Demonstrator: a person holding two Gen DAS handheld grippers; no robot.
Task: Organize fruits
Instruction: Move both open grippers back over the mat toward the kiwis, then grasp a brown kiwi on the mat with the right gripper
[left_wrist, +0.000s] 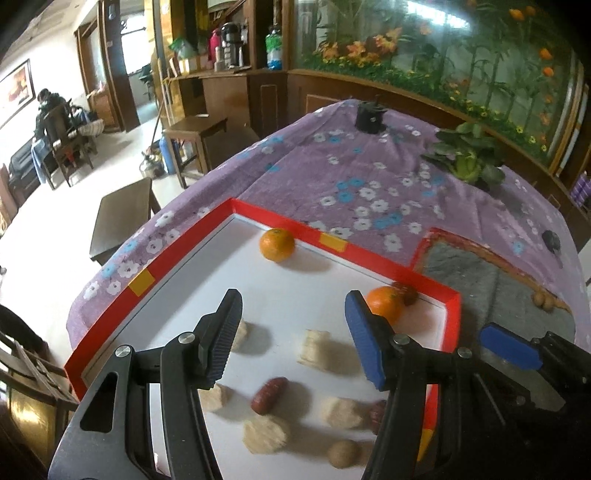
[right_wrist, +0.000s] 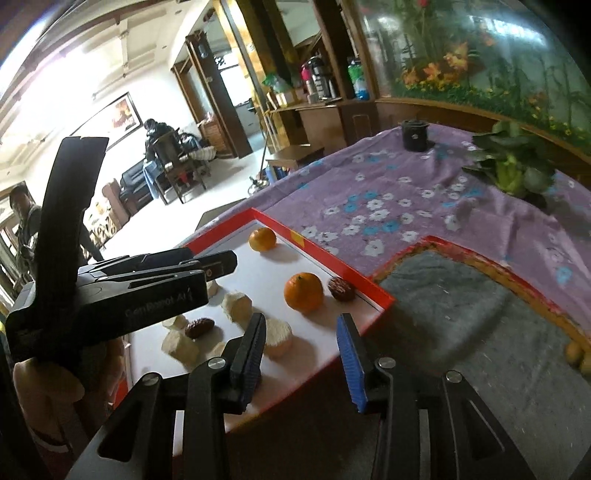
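The desk (left_wrist: 369, 177) carries a red-rimmed tray (left_wrist: 388, 260) holding the fruits. An orange (right_wrist: 303, 291) sits near the tray's right corner, a red date (left_wrist: 269, 395) nearer its middle. The orange looks firm and round, so take it across its widest part. Left tongs (left_wrist: 291, 339) and right tongs (right_wrist: 301, 360) are spread, holding nothing

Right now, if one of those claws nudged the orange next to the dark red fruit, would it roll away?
Probably. The orange is round and sits on the tray's smooth white floor, so a nudge would likely roll it. The red rim and dark red fruit beside it should stop it soon. Its skin looks firm enough to grip.
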